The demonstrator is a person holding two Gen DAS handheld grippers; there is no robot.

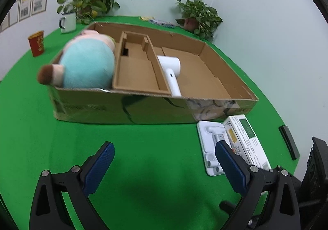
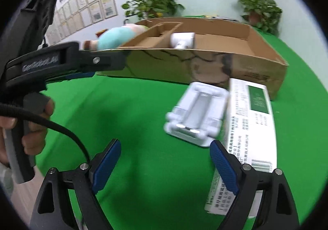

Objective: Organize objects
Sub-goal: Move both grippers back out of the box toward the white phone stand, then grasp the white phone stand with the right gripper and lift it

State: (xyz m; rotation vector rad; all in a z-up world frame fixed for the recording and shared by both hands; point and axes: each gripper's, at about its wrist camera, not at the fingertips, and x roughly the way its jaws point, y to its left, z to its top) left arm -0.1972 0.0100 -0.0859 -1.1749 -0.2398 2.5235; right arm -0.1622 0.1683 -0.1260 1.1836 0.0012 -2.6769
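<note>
The plush toy (image 1: pixel 88 65) and hair dryer (image 1: pixel 171 70) already lie in the cardboard box (image 1: pixel 123 109). The white tray (image 2: pixel 196 115) and white carton (image 2: pixel 252 127) wait on the desk (image 1: pixel 143 148), lower right. Both claws, left claw (image 1: pixel 164 166) and right claw (image 2: pixel 164 166), gape wide and empty; next, I judge, a grasp on the tray.

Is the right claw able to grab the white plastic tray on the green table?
Probably yes. The right claw is open, the white tray lies just ahead on bare green cloth, and nothing sits between them. The white carton touches one side.
</note>
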